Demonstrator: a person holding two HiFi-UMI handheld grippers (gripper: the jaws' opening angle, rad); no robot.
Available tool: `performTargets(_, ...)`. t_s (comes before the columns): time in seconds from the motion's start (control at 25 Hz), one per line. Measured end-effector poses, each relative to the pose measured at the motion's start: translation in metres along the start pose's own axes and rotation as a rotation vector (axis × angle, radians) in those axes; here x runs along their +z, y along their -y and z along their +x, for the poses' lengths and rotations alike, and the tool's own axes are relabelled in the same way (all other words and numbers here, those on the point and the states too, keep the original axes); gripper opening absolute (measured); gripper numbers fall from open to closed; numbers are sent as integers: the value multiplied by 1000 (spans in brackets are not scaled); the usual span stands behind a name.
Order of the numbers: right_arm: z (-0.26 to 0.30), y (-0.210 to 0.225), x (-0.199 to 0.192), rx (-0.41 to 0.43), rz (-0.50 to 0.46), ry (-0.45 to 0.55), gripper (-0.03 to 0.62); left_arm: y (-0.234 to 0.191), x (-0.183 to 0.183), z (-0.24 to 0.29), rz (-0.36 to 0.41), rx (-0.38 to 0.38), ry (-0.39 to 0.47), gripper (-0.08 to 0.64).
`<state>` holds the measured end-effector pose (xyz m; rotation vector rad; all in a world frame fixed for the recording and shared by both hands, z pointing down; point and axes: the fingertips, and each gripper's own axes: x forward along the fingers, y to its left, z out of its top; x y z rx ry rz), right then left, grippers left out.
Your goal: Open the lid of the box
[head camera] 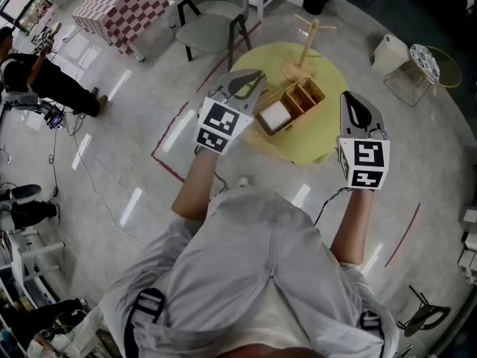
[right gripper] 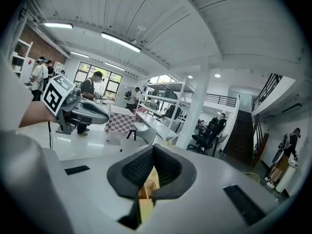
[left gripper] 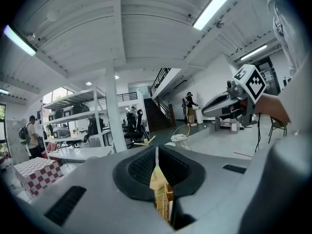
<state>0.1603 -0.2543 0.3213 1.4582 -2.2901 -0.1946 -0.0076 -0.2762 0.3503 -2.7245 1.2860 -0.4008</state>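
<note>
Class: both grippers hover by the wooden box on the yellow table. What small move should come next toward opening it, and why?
Probably open the left gripper and ease it toward the wooden box. Both it and the right gripper are shut and empty, flanking the box over the yellow table, neither touching it; the left looks nearer.

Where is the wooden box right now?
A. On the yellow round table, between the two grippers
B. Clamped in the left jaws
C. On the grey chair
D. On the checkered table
A: the head view shows the wooden box standing on the yellow round table, with the left gripper and right gripper on either side of it.
</note>
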Motion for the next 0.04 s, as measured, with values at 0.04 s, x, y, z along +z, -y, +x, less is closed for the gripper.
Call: performTargets(0.04,1,-1,0,1,0,-2,23,-1,-1,0,-1,-1,-1,43)
